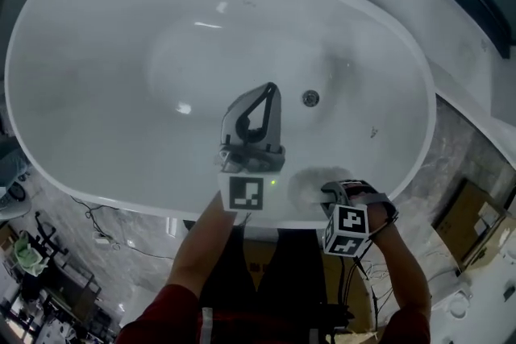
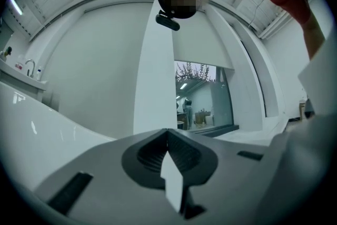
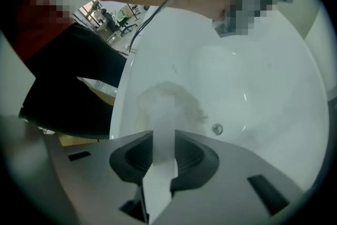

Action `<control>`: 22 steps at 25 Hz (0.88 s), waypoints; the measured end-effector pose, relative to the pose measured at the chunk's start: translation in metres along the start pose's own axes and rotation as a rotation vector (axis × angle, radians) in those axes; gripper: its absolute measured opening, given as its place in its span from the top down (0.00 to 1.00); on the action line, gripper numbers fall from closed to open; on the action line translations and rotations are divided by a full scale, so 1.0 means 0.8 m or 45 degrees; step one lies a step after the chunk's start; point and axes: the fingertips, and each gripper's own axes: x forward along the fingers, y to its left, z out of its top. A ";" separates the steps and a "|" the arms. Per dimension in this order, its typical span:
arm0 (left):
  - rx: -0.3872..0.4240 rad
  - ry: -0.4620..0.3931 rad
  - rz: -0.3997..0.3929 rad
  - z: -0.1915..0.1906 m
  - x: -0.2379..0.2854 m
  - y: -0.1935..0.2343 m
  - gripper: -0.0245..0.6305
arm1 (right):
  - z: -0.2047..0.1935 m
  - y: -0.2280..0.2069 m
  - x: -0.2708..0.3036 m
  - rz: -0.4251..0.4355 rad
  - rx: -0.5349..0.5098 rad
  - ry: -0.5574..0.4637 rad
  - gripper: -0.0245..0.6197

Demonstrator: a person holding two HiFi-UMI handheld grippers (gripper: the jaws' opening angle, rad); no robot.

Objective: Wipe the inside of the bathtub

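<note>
The right gripper [image 3: 162,139] is clamped on a white cloth [image 3: 161,105], which lies against the inner wall of the bathtub [image 1: 97,36] at 5 o'clock. The left gripper [image 2: 167,135] has its jaws together and empty, above the tub's centre.

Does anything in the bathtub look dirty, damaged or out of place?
A small dark mark shows on the bathtub wall, right of the drain; dirt or scratch, I cannot tell. Otherwise nothing stands out; the right hand-held gripper holds a cloth.

In the bathtub [image 1: 81,52], the cloth [image 1: 310,186] lies on the near wall, the drain [image 1: 310,98] beyond it
</note>
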 end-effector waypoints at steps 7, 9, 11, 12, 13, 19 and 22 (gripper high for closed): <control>-0.023 -0.002 -0.027 -0.003 0.010 -0.023 0.94 | -0.024 0.024 0.042 0.057 0.040 0.050 0.82; -0.026 0.018 -0.030 -0.010 0.010 -0.025 0.94 | -0.025 0.021 0.046 0.085 0.058 0.057 0.82; -0.022 0.028 -0.026 -0.013 0.011 -0.025 0.94 | -0.027 0.019 0.049 0.103 0.049 0.068 0.82; -0.022 0.029 -0.024 -0.014 0.012 -0.024 0.94 | -0.029 0.018 0.053 0.103 0.039 0.076 0.82; -0.025 0.032 -0.020 -0.016 0.012 -0.024 0.94 | -0.031 0.015 0.059 0.102 0.030 0.085 0.82; -0.025 0.034 -0.002 -0.028 0.015 -0.019 0.94 | -0.046 -0.012 0.117 0.105 -0.005 0.140 0.82; -0.031 0.033 0.013 -0.033 0.014 -0.016 0.94 | -0.050 -0.025 0.147 0.115 -0.014 0.146 0.82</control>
